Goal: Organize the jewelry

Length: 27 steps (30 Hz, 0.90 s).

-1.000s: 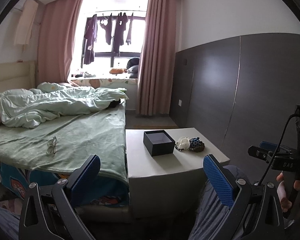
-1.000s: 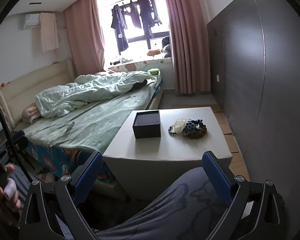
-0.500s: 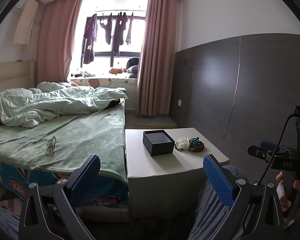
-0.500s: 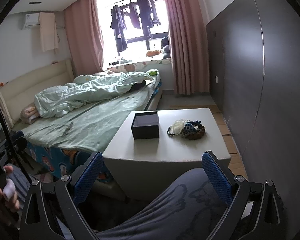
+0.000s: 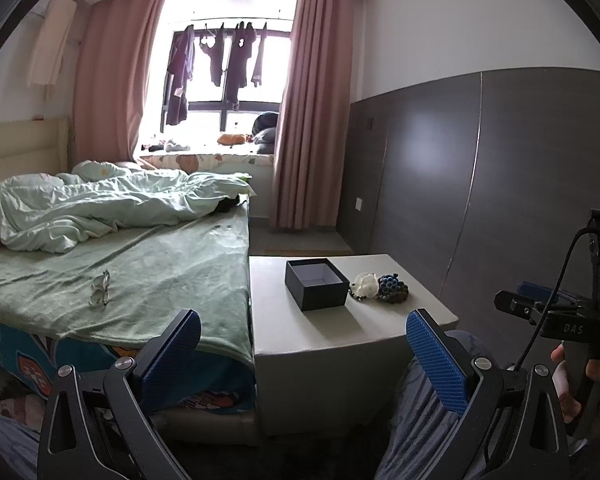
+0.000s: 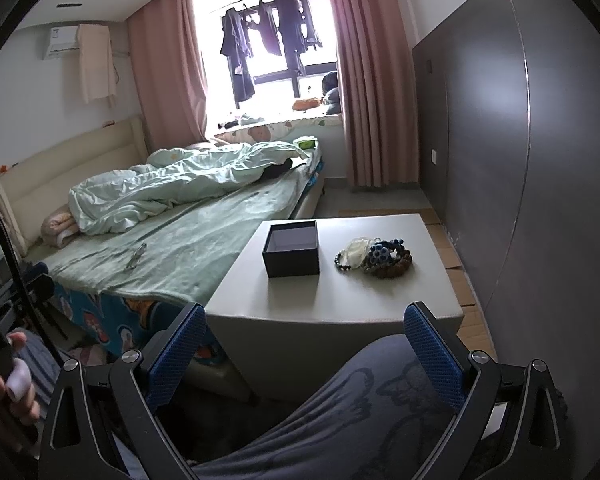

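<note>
Resting on a pale table (image 6: 340, 300) beside the bed (image 6: 204, 248), an open dark box (image 6: 292, 249) is seen with its lid off. Just right of it, a heap of jewelry (image 6: 374, 257) is piled: beaded bracelets, blue beads and a pale piece, near the box but apart from it. The left gripper (image 5: 304, 354) and right gripper (image 6: 306, 350) are held wide apart and empty, well short of the table. Glasses (image 5: 100, 294) are left on the green bedspread.
</note>
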### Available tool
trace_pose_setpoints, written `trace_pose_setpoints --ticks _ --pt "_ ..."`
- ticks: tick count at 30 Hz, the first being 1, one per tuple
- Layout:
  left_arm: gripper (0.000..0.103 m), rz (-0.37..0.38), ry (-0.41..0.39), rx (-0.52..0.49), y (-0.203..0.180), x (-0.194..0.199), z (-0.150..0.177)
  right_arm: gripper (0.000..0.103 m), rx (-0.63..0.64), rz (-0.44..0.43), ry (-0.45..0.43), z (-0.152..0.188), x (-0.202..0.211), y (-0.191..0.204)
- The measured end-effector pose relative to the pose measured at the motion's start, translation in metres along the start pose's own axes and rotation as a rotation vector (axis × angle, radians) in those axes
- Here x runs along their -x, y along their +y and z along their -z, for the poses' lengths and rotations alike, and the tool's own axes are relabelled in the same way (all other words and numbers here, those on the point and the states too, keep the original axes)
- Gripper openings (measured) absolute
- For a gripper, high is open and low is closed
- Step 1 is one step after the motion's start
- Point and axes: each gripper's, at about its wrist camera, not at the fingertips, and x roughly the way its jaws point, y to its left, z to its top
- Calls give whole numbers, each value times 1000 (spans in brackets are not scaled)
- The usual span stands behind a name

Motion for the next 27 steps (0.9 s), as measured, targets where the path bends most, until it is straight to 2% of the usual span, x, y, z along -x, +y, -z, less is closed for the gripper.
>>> trace_pose_setpoints --ticks 13,27 --pt "103 20 61 10 6 -33 -8 100 -26 5 40 -3 -26 -19" --pt "103 54 156 55 15 -114 -32 100 -60 63 83 -22 -81 -50"
